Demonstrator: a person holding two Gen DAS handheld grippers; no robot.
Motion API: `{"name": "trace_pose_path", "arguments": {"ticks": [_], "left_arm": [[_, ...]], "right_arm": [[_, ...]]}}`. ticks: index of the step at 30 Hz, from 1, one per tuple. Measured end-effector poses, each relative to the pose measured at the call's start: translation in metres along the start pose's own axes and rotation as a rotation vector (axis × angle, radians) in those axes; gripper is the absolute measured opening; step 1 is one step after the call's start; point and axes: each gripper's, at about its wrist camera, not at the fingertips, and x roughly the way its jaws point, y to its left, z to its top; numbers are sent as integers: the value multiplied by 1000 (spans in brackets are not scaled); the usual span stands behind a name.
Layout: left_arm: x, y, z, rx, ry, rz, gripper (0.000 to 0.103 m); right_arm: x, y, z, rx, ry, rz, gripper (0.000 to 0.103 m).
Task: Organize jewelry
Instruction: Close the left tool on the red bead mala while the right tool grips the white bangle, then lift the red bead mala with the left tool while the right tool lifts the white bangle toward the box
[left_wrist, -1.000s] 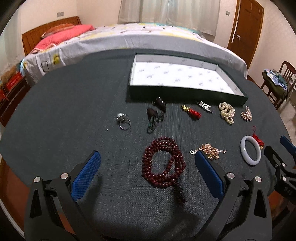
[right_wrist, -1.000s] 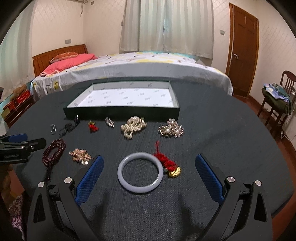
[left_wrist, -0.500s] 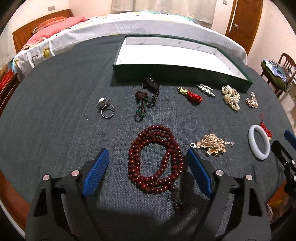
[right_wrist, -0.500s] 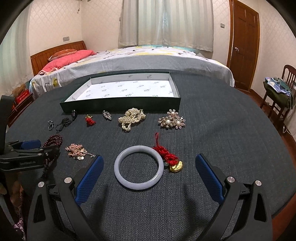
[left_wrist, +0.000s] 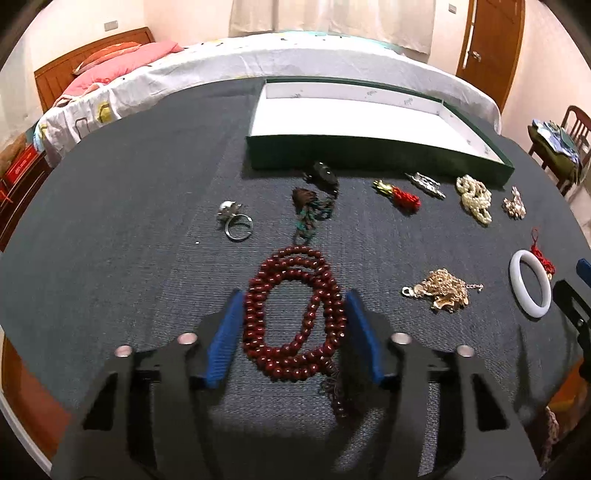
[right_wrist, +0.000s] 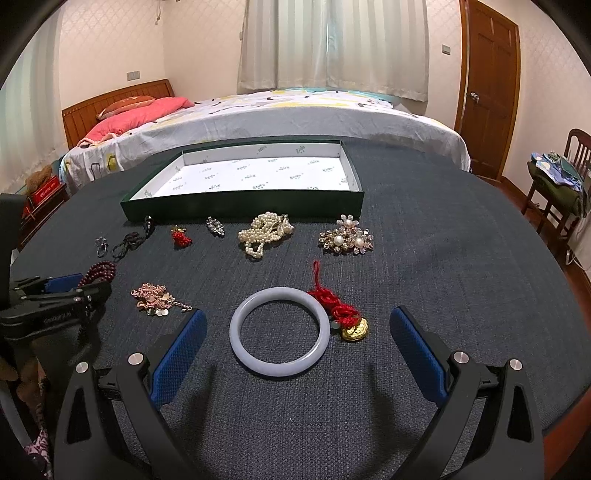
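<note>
Left gripper (left_wrist: 293, 325): fingers spread, straddling the beads (left_wrist: 293, 314) on the surface (left_wrist: 129, 258). Right gripper (right_wrist: 297, 347): fingers spread wide before the bangle (right_wrist: 279, 331).

Left tool (left_wrist: 293, 314), right tool (right_wrist: 298, 334): black frames, blue ribbed pads, silver screws.

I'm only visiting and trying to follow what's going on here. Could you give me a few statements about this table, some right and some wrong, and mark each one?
1. The green tray already holds jewelry. False: only its white lining shows.
2. The left gripper straddles the dark red bead necklace. True.
3. The right gripper is clamped on the pale bangle. False: it is open, the bangle lying between its fingers.
4. The pearl strand lies on the cloth outside the tray. True.
5. The silver ring hangs from the bangle. False: they lie far apart.
</note>
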Motion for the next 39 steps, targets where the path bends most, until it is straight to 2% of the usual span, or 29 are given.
{"name": "trace_pose_path", "arguments": {"ticks": [2,4,8,21,22,25,26,39], "left_arm": [[-1,3,0,-7,-5,8,41],[-1,5,1,-14,-11,5,29],[-1,12,1,-27,-14,0,20],[-1,16,1,-28,-15,11,17],[-1,17,1,-31,-15,14,17],[-1,19,2,-34,-14,20,17],[-1,18,2,-34,-14,21,17],[-1,25,2,-47,-13,31,17]], "right_arm": [[-1,-2,0,11,4,14,96],[0,-4,-2,23,16,27,96],[5,-4,-5,42,51,55,96],[20,-3,-12,54,103,97,95],[22,-2,-12,50,108,98,94],[29,-1,-11,44,130,104,78],[30,0,-11,43,134,103,76],[43,7,1,-5,158,66,75]]}}
